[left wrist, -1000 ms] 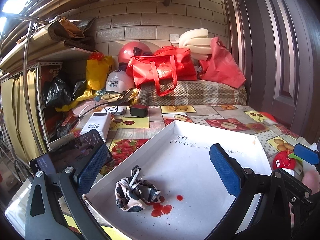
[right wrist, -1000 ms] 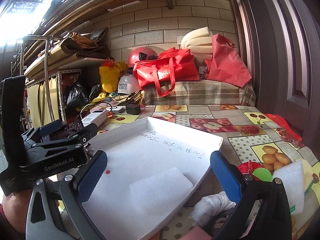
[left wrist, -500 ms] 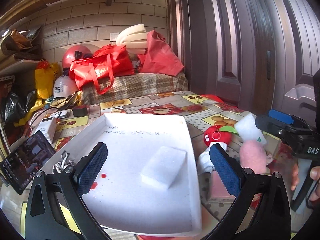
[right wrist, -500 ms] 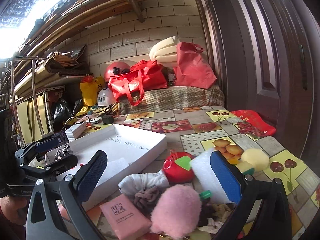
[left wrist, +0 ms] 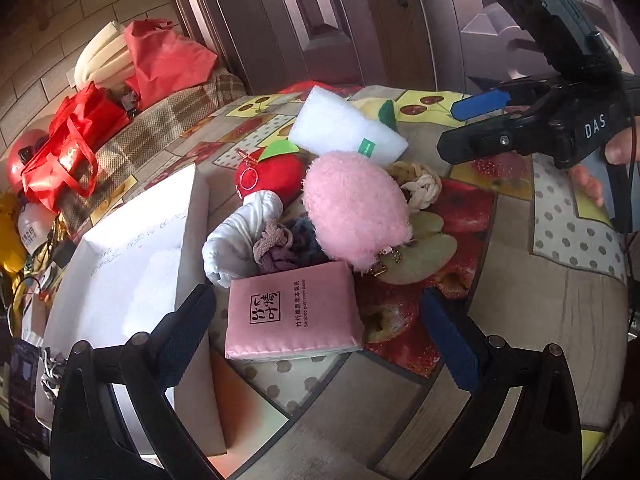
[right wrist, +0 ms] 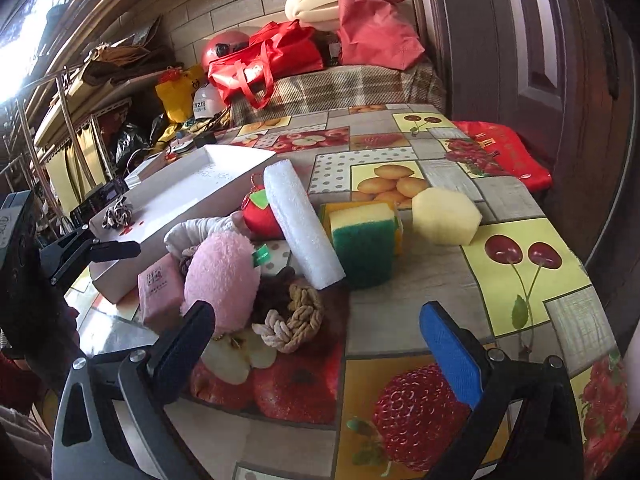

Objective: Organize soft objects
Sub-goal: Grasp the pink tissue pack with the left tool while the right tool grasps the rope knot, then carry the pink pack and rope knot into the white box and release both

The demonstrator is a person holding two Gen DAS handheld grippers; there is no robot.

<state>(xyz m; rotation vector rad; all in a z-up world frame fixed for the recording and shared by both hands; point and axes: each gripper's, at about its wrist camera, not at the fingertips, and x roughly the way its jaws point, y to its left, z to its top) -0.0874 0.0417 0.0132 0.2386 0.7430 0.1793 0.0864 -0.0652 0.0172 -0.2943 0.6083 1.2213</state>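
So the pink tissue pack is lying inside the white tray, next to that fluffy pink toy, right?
Not quite. The pink tissue pack lies on the tablecloth outside the white tray, beside its wall, as the left wrist view shows. It does sit next to the fluffy pink toy.

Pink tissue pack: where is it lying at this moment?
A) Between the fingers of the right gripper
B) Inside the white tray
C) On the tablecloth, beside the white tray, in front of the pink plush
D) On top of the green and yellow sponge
C: the pink tissue pack lies flat on the tablecloth, just outside the wall of the white tray, with the pink plush right behind it; no gripper holds it.
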